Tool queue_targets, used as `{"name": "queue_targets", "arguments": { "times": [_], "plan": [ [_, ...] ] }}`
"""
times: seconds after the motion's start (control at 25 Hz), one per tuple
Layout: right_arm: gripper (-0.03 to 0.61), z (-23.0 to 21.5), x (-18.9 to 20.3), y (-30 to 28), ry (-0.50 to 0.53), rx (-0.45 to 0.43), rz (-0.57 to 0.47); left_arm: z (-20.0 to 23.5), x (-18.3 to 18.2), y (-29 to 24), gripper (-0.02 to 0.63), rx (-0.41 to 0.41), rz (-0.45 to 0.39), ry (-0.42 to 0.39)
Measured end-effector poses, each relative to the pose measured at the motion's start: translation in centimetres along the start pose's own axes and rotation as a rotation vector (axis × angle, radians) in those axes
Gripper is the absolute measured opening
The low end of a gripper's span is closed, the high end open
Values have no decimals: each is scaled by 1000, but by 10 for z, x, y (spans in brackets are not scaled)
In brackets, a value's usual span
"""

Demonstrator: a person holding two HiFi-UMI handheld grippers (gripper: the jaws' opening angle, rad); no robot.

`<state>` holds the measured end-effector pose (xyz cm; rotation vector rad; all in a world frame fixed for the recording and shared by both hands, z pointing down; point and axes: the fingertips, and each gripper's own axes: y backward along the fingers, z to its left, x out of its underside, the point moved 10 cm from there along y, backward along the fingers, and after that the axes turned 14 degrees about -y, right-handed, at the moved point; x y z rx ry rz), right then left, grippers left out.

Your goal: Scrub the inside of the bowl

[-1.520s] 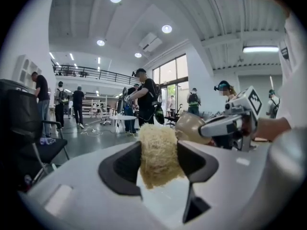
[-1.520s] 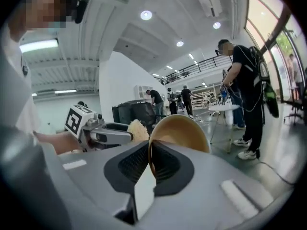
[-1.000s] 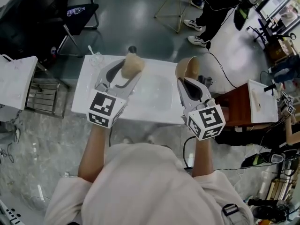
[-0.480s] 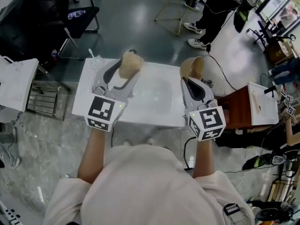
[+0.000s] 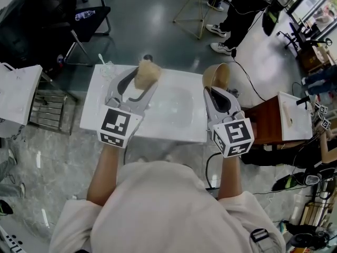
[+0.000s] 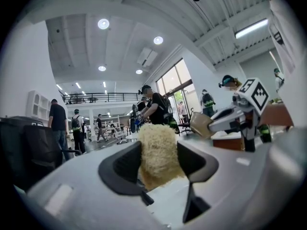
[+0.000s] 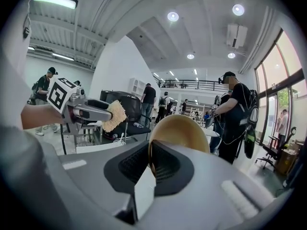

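My right gripper [image 7: 151,163] had its jaws nearly together, pinching the rim of the bowl [image 7: 184,128]. The bowl stood on edge beyond the tips, and its rounded body bulged to the right of the jaws. It looked smooth and golden tan, with a thin rim. From the head view the right gripper [image 5: 216,91] held the bowl [image 5: 217,76] in the air over the table's far right corner.

My left gripper [image 6: 158,163] had its jaws set fairly wide and pressed on both sides of a scrub pad [image 6: 156,150], a pale, coarse, fibrous wad that stuck out past the tips. In the head view the left gripper [image 5: 138,86] held the scrub pad [image 5: 147,73] over the far edge of the white table [image 5: 97,107], left of its middle. Pad and bowl were well apart, not touching.
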<state>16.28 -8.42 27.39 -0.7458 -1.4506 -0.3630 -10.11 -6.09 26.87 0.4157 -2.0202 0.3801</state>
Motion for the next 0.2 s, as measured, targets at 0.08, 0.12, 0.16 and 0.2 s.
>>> {"name": "queue_targets", "arguments": {
  "times": [0.08, 0.12, 0.16, 0.2],
  "plan": [
    [18, -1, 1, 0, 0, 5, 5, -1, 2, -1, 232, 2, 4, 5],
    [18, -2, 1, 0, -1, 7, 6, -2, 3, -2, 232, 2, 5, 8],
    [18, -2, 2, -1, -1, 9, 8, -2, 3, -2, 232, 2, 7, 10],
    [18, -2, 2, -1, -1, 11, 10, -2, 4, -3, 232, 1, 9, 11]
  ]
}}
